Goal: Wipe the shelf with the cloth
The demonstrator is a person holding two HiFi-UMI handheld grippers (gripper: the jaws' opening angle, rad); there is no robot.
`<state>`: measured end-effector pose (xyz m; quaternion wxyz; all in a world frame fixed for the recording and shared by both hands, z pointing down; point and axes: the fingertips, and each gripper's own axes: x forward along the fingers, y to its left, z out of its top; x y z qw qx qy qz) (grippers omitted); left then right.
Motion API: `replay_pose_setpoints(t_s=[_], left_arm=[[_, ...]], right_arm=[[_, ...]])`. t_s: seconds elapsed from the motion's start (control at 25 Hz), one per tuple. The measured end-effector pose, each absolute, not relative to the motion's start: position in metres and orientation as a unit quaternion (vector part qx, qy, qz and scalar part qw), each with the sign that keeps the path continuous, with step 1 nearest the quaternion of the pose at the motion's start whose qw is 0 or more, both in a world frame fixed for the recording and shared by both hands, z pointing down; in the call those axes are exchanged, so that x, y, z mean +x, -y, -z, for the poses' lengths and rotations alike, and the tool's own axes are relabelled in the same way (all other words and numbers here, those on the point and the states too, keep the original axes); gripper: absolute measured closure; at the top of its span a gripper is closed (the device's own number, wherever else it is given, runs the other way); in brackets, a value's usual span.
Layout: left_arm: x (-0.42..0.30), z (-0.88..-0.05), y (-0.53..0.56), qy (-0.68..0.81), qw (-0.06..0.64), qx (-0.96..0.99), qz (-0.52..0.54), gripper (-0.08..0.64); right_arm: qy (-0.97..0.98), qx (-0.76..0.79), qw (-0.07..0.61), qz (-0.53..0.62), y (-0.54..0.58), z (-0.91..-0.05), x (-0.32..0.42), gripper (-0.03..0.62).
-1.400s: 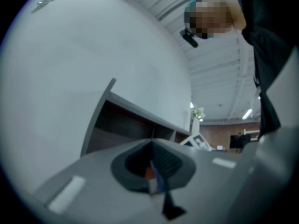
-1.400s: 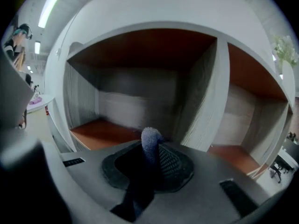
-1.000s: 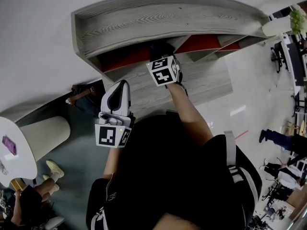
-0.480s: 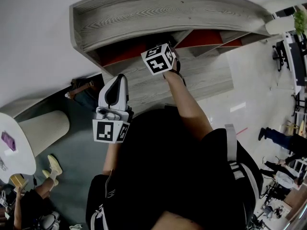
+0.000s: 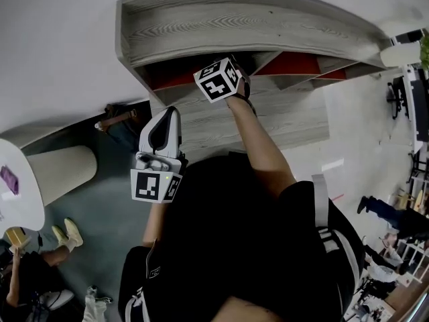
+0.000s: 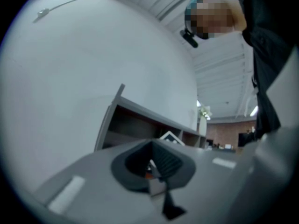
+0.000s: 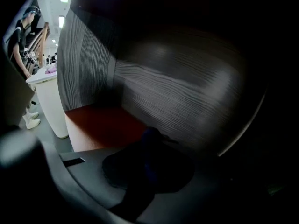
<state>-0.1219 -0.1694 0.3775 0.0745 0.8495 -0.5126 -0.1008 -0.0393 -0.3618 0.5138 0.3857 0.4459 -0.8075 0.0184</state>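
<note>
The grey wood shelf (image 5: 234, 19) with red back panels fills the top of the head view. My right gripper, under its marker cube (image 5: 216, 80), reaches into a lower compartment. In the right gripper view the jaws (image 7: 149, 141) are shut on a dark cloth (image 7: 148, 139), pressed close to the wood-grain wall (image 7: 177, 92) beside a red panel (image 7: 100, 125). My left gripper (image 5: 167, 114) is held back near my body, left of the right arm. Its jaws (image 6: 152, 164) look shut and empty, and it points at the shelf (image 6: 140, 120) and the white wall.
A white round table (image 5: 17, 203) on a pale pedestal (image 5: 60, 173) stands at the left, with a seated person (image 5: 27, 280) below it. A brown object (image 5: 117, 116) lies by the shelf's left end. Another person (image 5: 382, 210) is at the far right.
My right gripper has moved up and to the left along the shelf, deeper into the compartment. The left gripper has stayed about where it was. My head view has shifted slightly.
</note>
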Motion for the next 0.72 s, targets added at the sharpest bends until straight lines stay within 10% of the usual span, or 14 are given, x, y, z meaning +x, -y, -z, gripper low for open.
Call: replay_pose_setpoints(t_s=[0.72], left_arm=[[-0.157,-0.378,0.157,0.571,0.071,0.812,0.099,0.555]], right_arm=[[0.852,0.35,0.388,0.028,0.358,-0.513,-0.128,0.545]])
